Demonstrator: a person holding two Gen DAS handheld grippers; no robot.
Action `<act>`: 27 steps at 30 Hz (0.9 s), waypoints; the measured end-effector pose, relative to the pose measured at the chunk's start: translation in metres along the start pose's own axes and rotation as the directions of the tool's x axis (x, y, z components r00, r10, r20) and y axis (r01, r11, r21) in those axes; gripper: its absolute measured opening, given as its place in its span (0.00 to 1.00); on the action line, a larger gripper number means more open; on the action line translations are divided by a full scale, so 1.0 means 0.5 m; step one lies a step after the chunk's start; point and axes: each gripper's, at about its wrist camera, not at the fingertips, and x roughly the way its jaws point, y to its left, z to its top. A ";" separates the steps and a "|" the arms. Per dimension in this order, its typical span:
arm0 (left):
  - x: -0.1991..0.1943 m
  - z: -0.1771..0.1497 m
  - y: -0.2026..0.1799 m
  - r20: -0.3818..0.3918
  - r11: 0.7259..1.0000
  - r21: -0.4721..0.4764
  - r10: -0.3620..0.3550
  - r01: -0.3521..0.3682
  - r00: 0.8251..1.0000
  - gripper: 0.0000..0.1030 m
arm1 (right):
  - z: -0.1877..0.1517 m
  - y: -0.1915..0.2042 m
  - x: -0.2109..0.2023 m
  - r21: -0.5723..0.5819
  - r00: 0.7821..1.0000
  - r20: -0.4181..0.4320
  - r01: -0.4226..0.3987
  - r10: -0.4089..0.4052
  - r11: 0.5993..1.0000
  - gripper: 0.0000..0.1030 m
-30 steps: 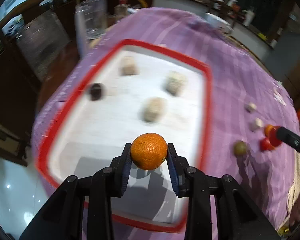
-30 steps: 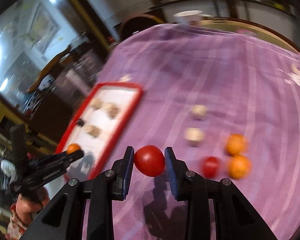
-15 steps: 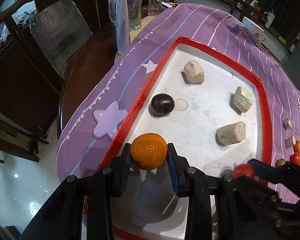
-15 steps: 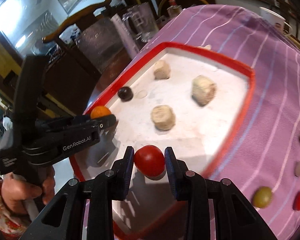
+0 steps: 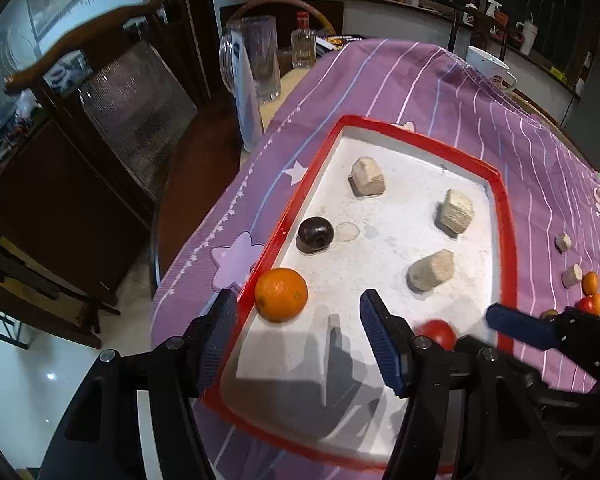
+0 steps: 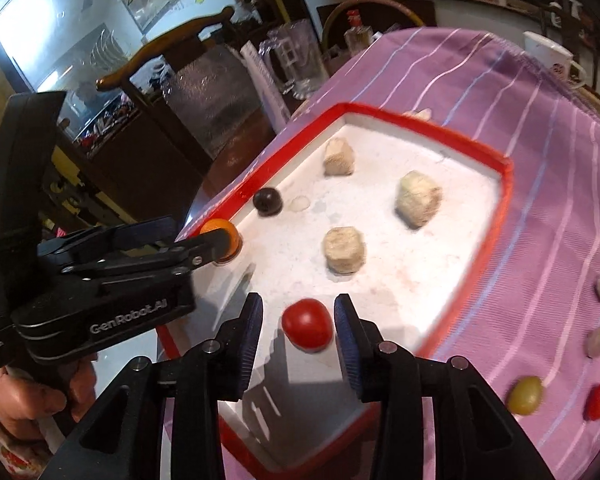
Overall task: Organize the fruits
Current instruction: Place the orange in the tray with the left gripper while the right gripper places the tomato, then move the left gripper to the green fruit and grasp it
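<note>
Beige chunks (image 5: 431,271) crowd red-rimmed tray (image 5: 504,240).

Purple tablecloth (image 5: 400,80) with pale stripes and lilac stars, red-rimmed white tray (image 5: 504,240) at frame centre, orange mandarin (image 5: 281,294) at its left edge, dark plum (image 5: 315,234), red tomato (image 6: 307,323), beige chunks (image 5: 367,177), olive-green fruit (image 6: 525,395) lower right

Left gripper (image 5: 296,334) and right gripper (image 6: 298,330), jaws apart.

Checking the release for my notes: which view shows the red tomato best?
The right wrist view: the red tomato sits whole on the tray between the right gripper's open fingers. In the left wrist view it is partly hidden behind the left gripper's finger.
</note>
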 end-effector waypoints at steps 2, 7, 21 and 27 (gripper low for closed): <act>-0.022 -0.005 -0.014 0.007 1.000 0.012 0.017 -0.017 1.000 0.61 | -0.011 -0.014 -0.031 0.018 1.000 0.022 0.017 -0.017 1.000 0.40; -0.072 -0.015 -0.062 0.031 0.998 0.051 0.039 -0.041 0.999 0.63 | -0.058 -0.071 -0.121 0.088 0.994 0.068 0.075 -0.081 0.993 0.41; -0.183 -0.046 -0.294 0.072 0.981 0.196 -0.001 -0.013 0.997 0.68 | -0.185 -0.217 -0.287 0.256 0.977 0.105 0.153 -0.184 0.955 0.42; -0.236 -0.067 -0.385 0.116 0.967 0.256 -0.027 -0.004 0.993 0.68 | -0.220 -0.251 -0.351 0.263 0.968 0.134 0.171 -0.212 0.950 0.42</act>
